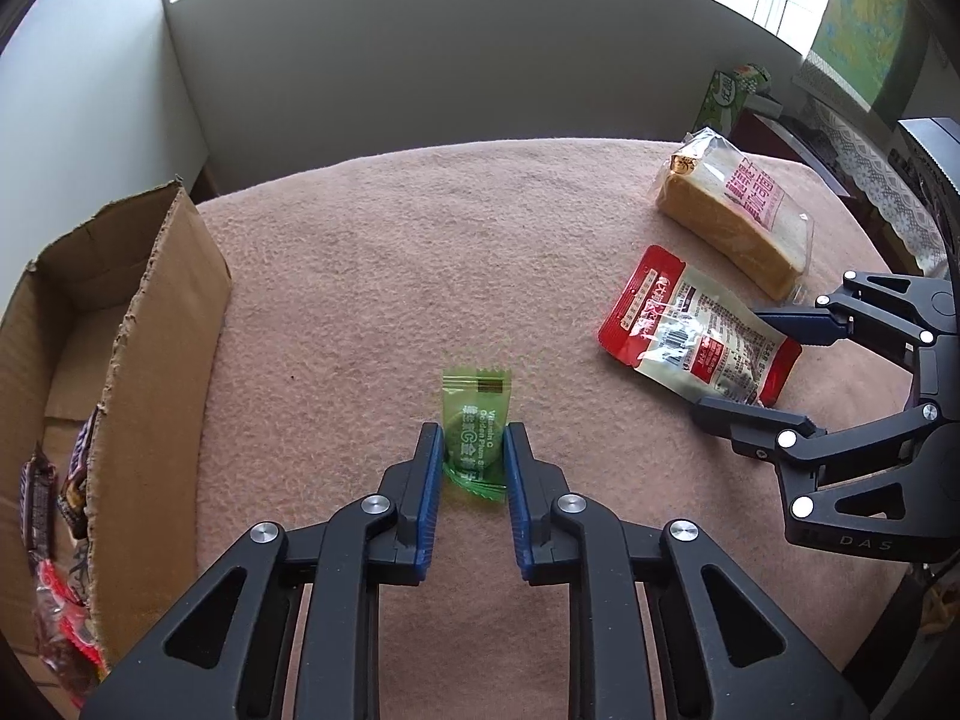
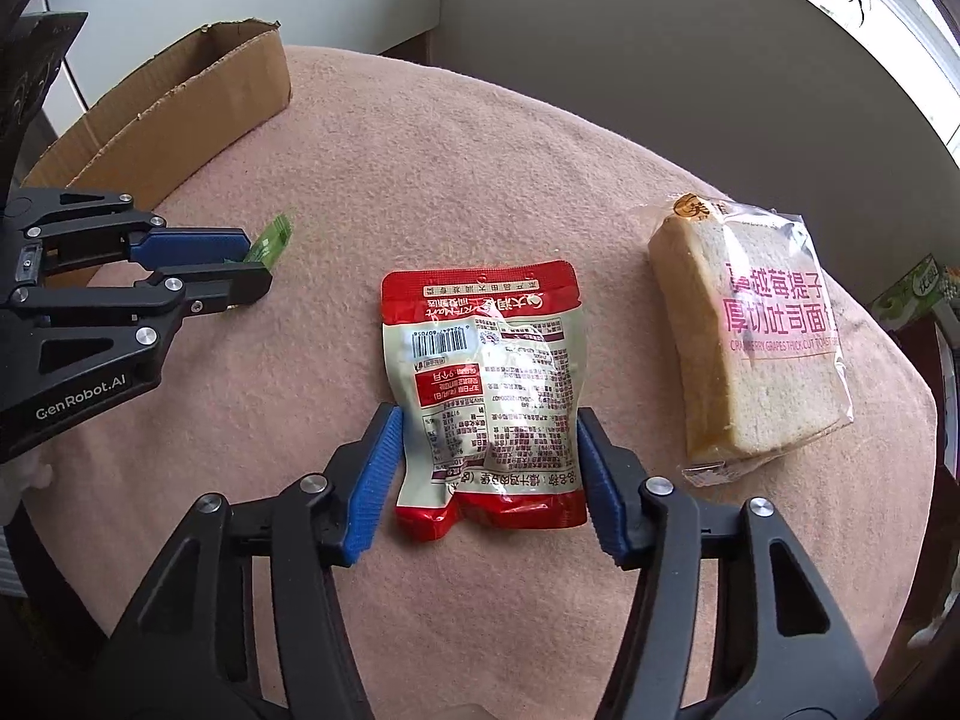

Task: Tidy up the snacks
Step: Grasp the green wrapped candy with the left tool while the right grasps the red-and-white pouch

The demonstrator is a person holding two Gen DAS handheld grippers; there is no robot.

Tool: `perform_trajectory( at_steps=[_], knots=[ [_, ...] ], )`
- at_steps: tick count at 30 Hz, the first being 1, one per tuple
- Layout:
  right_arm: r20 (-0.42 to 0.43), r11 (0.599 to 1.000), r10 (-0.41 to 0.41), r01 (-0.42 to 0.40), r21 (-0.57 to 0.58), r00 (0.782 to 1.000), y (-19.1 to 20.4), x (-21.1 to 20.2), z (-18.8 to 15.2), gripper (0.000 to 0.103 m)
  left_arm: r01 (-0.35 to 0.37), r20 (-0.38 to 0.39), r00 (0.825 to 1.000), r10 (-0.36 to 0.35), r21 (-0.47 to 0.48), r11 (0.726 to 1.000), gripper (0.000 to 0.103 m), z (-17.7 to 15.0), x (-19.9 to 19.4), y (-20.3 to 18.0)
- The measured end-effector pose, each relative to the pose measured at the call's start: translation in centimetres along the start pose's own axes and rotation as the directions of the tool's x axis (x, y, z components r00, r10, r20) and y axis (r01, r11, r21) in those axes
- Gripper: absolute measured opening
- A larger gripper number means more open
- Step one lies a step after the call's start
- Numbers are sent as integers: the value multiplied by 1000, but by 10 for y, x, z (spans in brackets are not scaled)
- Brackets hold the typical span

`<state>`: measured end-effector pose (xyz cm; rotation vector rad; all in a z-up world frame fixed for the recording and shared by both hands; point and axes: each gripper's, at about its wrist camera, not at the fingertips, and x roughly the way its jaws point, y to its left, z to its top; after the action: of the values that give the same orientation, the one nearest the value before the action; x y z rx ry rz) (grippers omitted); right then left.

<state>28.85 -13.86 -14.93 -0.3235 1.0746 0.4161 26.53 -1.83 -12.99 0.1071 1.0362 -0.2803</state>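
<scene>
The left gripper has its jaws narrowly apart around a green candy packet (contact unclear). The right gripper has wide jaws straddling the red pouch; bare worktop lies beyond.

Two near wrist views, shared tabletop

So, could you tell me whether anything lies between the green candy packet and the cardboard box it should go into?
Nothing visible does. The green candy packet sits between the left gripper's fingers, and only bare pink cloth lies between it and the cardboard box.
</scene>
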Motion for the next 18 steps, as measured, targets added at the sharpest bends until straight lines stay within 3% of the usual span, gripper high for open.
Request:
perform_trajectory(
  at_steps=[9, 18],
  knots=[
    [75, 998, 45, -49, 49, 996, -14, -34, -14, 58, 33, 43, 999, -31, -32, 999, 18, -1, -21, 6],
    [161, 998, 47, -54, 40, 986, -8, -82, -12, 58, 60, 124, 991, -53, -56, 997, 18, -5, -66, 14]
  ],
)
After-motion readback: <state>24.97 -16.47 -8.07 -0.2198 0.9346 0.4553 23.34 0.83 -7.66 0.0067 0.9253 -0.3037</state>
